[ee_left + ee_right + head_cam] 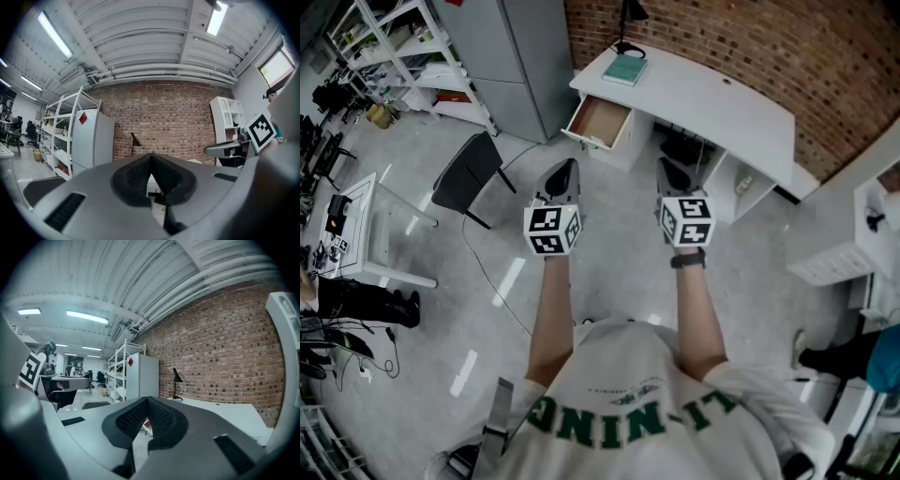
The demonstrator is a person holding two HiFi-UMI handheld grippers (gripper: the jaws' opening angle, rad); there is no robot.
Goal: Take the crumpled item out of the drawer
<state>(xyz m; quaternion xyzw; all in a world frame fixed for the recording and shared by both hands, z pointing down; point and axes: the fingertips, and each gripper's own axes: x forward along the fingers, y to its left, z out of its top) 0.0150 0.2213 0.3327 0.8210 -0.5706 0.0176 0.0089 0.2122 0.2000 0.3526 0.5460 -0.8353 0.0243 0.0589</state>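
An open drawer (600,122) juts from the left end of a white desk (722,94), far ahead of me in the head view. Its brown inside shows, but I make out no crumpled item in it from here. I hold both grippers at chest height, well short of the desk. My left gripper (562,175) points toward the drawer, and its jaws (151,159) meet at the tips with nothing between them. My right gripper (672,173) is level with it, a little to the right. Its jaws (147,401) are likewise shut and empty.
A teal book (625,69) and a black lamp (628,19) sit on the desk by the brick wall. A black chair (469,173) stands left of the drawer and a grey cabinet (511,56) behind it. Cables trail on the floor at the left.
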